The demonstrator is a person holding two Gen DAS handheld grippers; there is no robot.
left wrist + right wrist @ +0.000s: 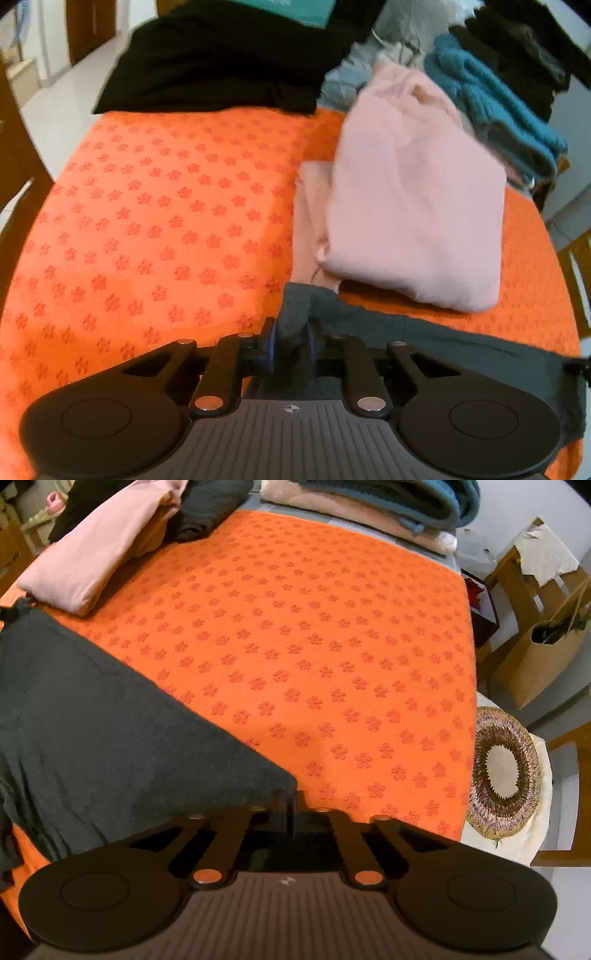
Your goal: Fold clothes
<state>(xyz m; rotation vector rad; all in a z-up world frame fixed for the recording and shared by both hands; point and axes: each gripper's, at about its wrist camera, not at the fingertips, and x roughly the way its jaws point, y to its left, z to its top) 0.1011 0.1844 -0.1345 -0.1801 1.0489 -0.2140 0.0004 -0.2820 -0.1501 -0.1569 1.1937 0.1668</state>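
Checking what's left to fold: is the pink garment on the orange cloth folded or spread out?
Folded. The pink garment lies as a compact, layered bundle with a rounded fold edge, on the orange cloth.

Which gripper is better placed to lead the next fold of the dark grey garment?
Probably the right gripper: it is shut on a clear corner of the dark grey garment, with open orange cloth ahead. The left gripper pinches a bunched edge, hemmed in by the folded pink garment.

Both views are taken close above the orange cloth [166, 206], angled steeply down; the dark grey garment [110, 720] and the pink folded garment [413, 221], at one o'clock in the left view, are shared.
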